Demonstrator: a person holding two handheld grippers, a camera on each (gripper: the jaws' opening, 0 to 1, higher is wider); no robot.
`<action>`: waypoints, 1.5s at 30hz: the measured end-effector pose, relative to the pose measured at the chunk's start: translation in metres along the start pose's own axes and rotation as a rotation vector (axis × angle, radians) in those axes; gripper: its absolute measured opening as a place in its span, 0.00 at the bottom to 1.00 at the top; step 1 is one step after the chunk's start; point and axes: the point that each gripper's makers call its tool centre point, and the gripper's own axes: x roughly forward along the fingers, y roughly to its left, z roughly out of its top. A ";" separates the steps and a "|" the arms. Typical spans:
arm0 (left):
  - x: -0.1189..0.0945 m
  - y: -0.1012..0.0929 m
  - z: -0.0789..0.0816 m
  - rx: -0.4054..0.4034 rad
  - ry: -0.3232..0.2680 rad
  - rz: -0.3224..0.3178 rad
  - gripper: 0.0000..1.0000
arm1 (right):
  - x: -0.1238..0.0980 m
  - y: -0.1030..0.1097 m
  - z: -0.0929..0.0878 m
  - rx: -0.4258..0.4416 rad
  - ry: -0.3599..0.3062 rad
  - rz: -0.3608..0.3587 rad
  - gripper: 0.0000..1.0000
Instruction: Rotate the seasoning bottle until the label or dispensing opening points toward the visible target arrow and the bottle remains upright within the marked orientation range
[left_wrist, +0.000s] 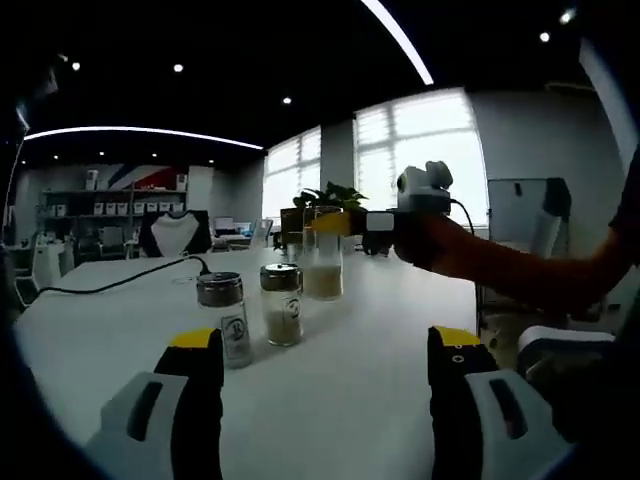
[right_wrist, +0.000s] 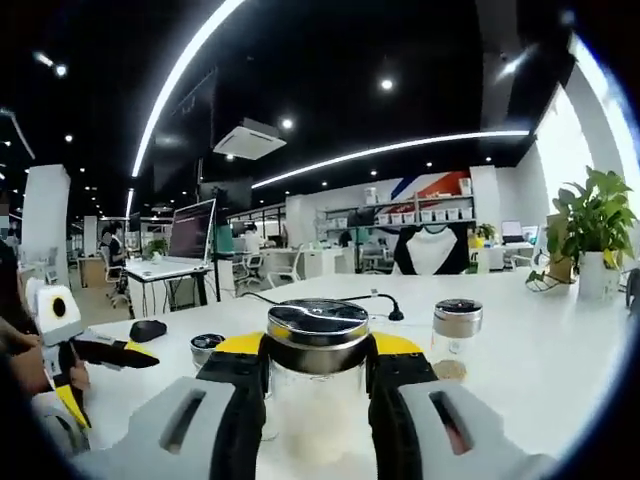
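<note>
A clear glass seasoning bottle (right_wrist: 318, 385) with a silver metal lid and pale grains inside stands upright between the jaws of the right gripper (right_wrist: 318, 372), whose yellow-tipped black jaws press against its sides just below the lid. From the left gripper view, this bottle (left_wrist: 323, 255) sits on the white table (left_wrist: 380, 330), behind two smaller silver-capped shaker jars (left_wrist: 255, 312). The left gripper (left_wrist: 326, 352) is wide open, holding nothing, nearer than all three.
</note>
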 end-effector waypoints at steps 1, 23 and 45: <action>0.000 0.000 0.000 0.019 0.001 0.002 0.88 | -0.001 0.003 0.000 0.000 -0.001 0.007 0.36; 0.006 -0.023 0.008 0.007 -0.075 -0.080 0.65 | -0.025 0.094 -0.003 -0.020 -0.020 0.251 0.36; 0.005 -0.044 0.012 0.059 -0.083 -0.170 0.57 | -0.046 0.172 -0.004 -0.008 -0.023 0.623 0.36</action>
